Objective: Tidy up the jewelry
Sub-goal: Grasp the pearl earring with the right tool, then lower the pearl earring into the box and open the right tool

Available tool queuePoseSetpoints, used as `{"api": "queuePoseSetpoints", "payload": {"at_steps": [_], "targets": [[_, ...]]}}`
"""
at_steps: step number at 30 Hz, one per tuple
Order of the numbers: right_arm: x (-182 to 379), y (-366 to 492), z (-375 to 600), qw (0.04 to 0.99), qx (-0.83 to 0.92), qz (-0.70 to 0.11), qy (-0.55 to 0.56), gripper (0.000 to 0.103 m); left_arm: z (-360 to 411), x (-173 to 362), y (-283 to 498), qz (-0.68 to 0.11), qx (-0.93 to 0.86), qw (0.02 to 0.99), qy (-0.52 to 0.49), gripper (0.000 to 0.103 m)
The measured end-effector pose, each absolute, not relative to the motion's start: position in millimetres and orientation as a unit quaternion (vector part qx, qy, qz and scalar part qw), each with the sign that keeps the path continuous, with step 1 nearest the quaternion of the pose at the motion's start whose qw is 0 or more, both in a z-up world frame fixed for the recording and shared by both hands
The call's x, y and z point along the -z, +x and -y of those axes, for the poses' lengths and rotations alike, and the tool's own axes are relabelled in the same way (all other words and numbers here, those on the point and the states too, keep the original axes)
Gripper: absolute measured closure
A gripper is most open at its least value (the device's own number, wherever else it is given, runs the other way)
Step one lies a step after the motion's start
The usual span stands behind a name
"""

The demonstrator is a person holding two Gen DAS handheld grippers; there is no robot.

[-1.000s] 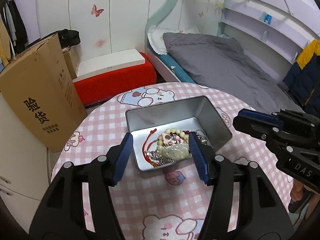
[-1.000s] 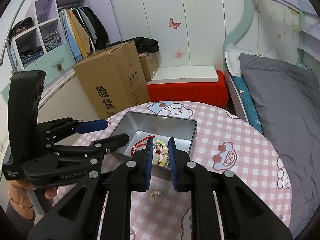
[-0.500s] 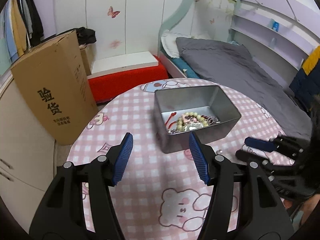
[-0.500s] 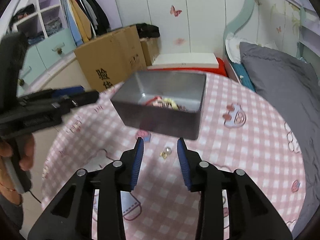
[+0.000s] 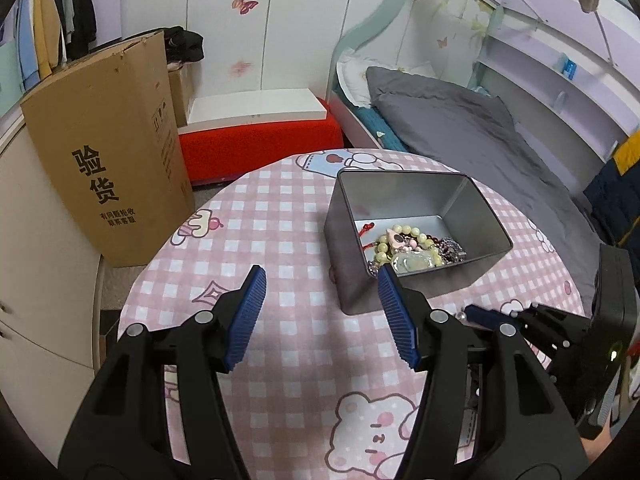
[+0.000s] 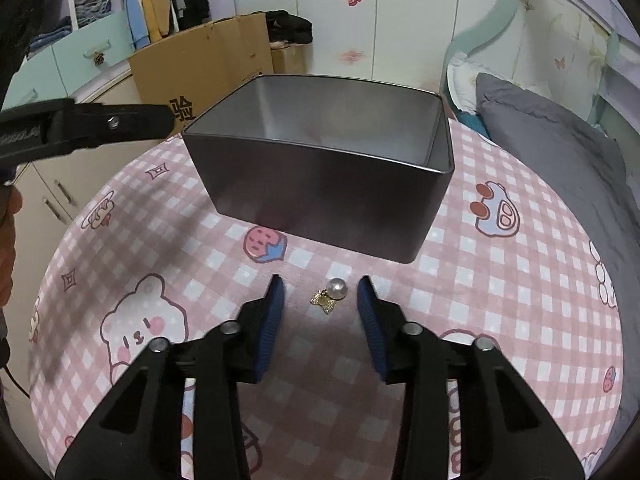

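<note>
A grey metal tin (image 5: 348, 264) stands on the pink checked table and holds a bead bracelet, red cord and other jewelry (image 5: 408, 248). In front of the tin (image 6: 320, 184) a pearl earring with a gold piece (image 6: 336, 289) lies on the cloth. My right gripper (image 6: 320, 282) is low over the table with the earring between its blue pads. Its jaws are closing, and the pads stand clear of the earring. My left gripper (image 5: 321, 272) hangs open and empty at the tin's near left corner.
The round table (image 5: 280, 216) ends close on every side. A tall cardboard box (image 5: 100, 152) stands at the left, a red bench (image 5: 256, 140) behind, a bed with grey bedding (image 5: 460, 128) at the right. White cabinets (image 6: 60, 184) stand left of the table.
My right gripper has sunk from above the tin to the table in front of it, and its jaws have spread around the earring. My left gripper has drawn back and left off the tin.
</note>
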State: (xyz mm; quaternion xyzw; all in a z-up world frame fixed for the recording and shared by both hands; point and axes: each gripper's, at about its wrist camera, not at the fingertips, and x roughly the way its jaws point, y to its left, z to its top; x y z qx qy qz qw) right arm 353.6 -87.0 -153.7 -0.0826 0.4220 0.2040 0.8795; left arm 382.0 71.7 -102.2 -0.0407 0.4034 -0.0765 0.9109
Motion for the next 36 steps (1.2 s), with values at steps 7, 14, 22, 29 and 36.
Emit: {"api": "queuePoseSetpoints", "payload": {"at_steps": [7,14,22,29,36], "targets": [[153.5,349.7,88.5,0.879,-0.207,-0.417,-0.107,0.089,-62.9,104.3,390.5,-0.409,0.082,0.908,-0.04,0.045],[134.5,336.7,110.0,0.883,-0.221,-0.405,-0.085,0.094,-62.1,105.3,400.8,-0.418,0.086,0.903,-0.054,0.046],[100.7,330.5,127.6,0.891,-0.242,-0.381,-0.048,0.094,-52.5,108.8,410.6,-0.436,0.113,0.891,-0.063,0.084],[73.5,350.5,137.8,0.894,-0.26,-0.365,0.02,0.094,-48.2,108.7,412.4,-0.437,0.112,0.891,-0.052,0.089],[65.1,376.9,141.0,0.894,-0.253,-0.365,0.058,0.094,-45.9,109.2,412.9,-0.436,0.107,0.893,-0.038,0.09]]}}
